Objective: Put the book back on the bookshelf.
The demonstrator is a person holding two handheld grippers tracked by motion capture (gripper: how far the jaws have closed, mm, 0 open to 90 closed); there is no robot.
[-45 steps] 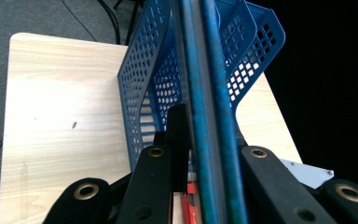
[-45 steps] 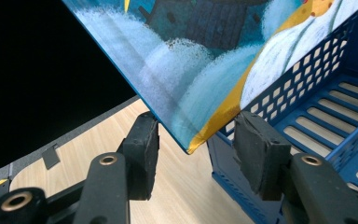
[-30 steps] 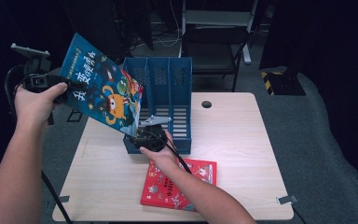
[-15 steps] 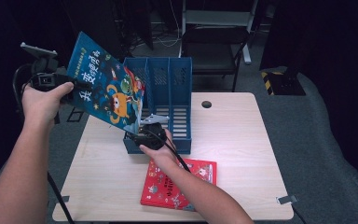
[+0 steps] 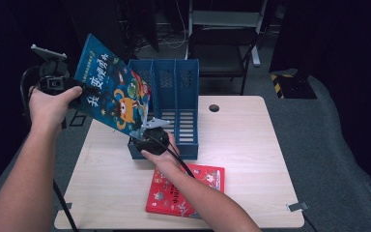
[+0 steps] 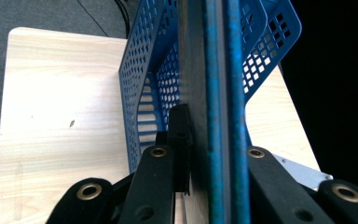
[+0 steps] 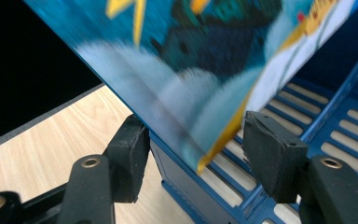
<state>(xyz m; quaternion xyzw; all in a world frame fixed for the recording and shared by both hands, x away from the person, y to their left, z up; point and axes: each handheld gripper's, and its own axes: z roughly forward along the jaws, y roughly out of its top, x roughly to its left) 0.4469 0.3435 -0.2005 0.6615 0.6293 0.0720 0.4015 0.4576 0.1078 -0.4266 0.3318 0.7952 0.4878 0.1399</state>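
Pale wooden desk [image 5: 251, 159], blue perforated plastic file rack [image 5: 176, 96] on it. Blue picture book [image 5: 108, 92] is clamped tilted above the rack by left tongs [image 5: 84, 89]. Right tongs [image 7: 193, 154], spread wide, flank its lower corner. Red book [image 5: 183, 191] lies flat.

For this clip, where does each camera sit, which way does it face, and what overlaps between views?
High view: above the person's side, looking forward and down at the table; both forearms, left tool and right tool show.
Left gripper view: rides the left tool, looking along the blue book clamped edge-on toward the file rack.
Right gripper view: rides the right tool, jaws open around the book's lower corner, rack below.
All three share the book and rack.
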